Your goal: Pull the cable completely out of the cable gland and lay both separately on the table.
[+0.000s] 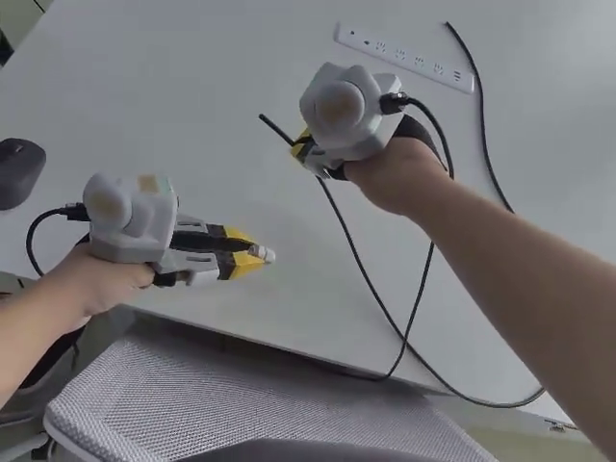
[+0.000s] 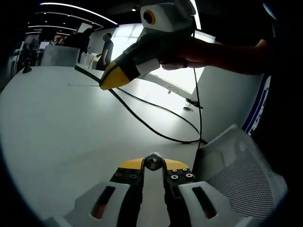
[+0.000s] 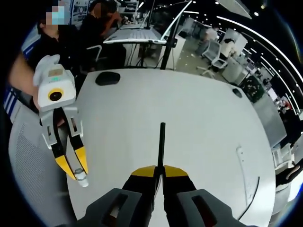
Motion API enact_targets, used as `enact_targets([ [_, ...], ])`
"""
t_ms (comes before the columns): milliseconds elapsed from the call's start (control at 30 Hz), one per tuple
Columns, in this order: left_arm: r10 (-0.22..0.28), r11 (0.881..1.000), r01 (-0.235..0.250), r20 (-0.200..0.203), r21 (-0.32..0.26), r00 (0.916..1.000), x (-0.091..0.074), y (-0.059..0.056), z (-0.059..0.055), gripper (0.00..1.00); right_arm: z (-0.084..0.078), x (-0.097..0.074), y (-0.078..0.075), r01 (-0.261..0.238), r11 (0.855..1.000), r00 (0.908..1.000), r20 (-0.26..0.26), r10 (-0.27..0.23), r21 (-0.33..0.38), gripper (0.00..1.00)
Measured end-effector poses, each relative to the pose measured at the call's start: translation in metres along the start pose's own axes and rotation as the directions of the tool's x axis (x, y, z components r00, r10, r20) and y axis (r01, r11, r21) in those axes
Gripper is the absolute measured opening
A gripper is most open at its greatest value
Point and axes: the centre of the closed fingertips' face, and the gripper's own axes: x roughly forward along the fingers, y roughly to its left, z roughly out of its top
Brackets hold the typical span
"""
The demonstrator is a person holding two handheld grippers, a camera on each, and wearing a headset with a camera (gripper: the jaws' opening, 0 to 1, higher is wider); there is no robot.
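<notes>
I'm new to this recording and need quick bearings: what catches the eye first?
Two grippers are held apart over the white table. The right gripper clamps a thin black cable, its free end jutting past the yellow tips, the rest trailing off the table edge. The left gripper, lower left in the head view, pinches a small pale cable gland, clear of the cable.

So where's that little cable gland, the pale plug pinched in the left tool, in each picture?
Head view: cable gland left of centre, at the left gripper's tips.
Left gripper view: cable gland bottom centre, pinched between that gripper's own fingers.
Right gripper view: cable gland lower left, at the tip of the left gripper.
Shared landmark: the black cable held by the right gripper, over the white table.
</notes>
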Motion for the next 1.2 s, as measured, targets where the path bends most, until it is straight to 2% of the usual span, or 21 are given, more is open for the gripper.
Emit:
enact_targets([
  [267, 0.026, 0.999, -0.026, -0.005, -0.022, 0.9997, 0.001, 0.012, -0.011, 0.15, 0.012, 0.037, 0.010, -0.063, 0.997, 0.9978, -0.024, 0.062, -0.052, 0.00],
  [400, 0.045, 0.998, -0.045, -0.007, -0.033, 0.9990, 0.001, 0.019, -0.016, 0.15, 0.015, 0.055, 0.014, -0.093, 0.995, 0.9952, -0.034, 0.092, -0.031, 0.00],
  [500, 0.069, 0.997, -0.069, -0.019, -0.030, 0.9975, -0.001, 0.026, -0.020, 0.16, 0.014, 0.067, 0.021, -0.108, 0.993, 0.9928, -0.059, 0.105, -0.050, 0.00],
  [633, 0.098, 0.994, -0.099, -0.023, -0.041, 0.9949, -0.005, 0.036, -0.025, 0.16, 0.009, 0.082, 0.028, -0.136, 0.991, 0.9883, -0.072, 0.134, -0.017, 0.00],
  [733, 0.102, 0.994, -0.103, -0.027, -0.046, 0.9945, -0.005, 0.038, -0.028, 0.16, 0.007, 0.090, 0.029, -0.148, 0.989, 0.9849, -0.091, 0.147, -0.006, 0.00],
  [967, 0.117, 0.992, -0.119, -0.041, -0.045, 0.9923, -0.006, 0.042, -0.034, 0.16, 0.004, 0.103, 0.042, -0.177, 0.984, 0.9774, -0.122, 0.172, -0.034, 0.00],
  [1200, 0.131, 0.991, -0.131, -0.063, -0.009, 0.9894, -0.004, 0.043, -0.036, 0.16, 0.000, 0.110, 0.049, -0.188, 0.982, 0.9755, -0.120, 0.184, -0.025, 0.00],
])
